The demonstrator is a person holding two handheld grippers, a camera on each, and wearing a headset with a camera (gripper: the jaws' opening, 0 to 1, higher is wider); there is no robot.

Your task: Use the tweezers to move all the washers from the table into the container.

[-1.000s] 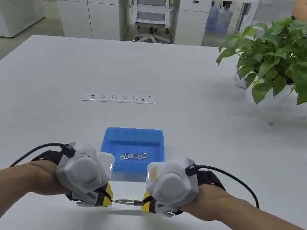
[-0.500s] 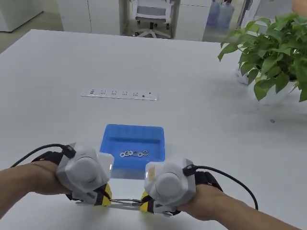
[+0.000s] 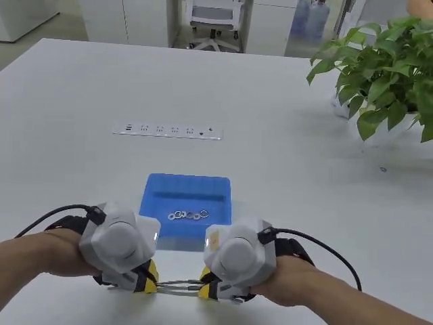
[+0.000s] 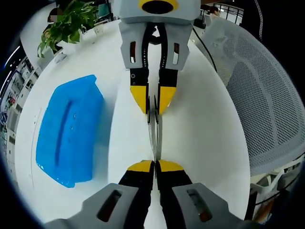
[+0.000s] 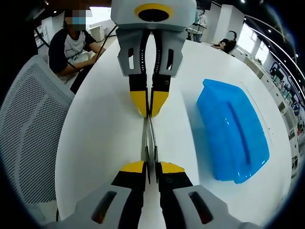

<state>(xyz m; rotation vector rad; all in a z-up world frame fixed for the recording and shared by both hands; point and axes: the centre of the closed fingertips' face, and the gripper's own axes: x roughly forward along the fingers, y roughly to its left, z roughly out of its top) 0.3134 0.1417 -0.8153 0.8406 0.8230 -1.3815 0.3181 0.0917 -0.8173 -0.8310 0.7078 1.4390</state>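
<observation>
Several small metal washers (image 3: pixel 188 215) lie in a row inside the blue container (image 3: pixel 155 196), which stands on the white table just beyond my hands. Thin metal tweezers (image 3: pixel 177 286) span the gap between my two grippers near the table's front edge. My left gripper (image 3: pixel 145 283) is shut on one end of the tweezers (image 4: pixel 155 136) and my right gripper (image 3: pixel 206 291) is shut on the other end. The two grippers face each other, jaw tips a short way apart. The left gripper (image 4: pixel 155 164) sees the container (image 4: pixel 69 129) on its left; the right gripper (image 5: pixel 151 167) sees the container (image 5: pixel 233 129) on its right.
A white power strip (image 3: pixel 166 131) lies farther back on the table (image 3: pixel 284 176). A potted green plant (image 3: pixel 385 74) stands at the back right. A mesh chair (image 4: pixel 248 95) sits off the table's near edge, and a person (image 5: pixel 71 47) sits beyond it.
</observation>
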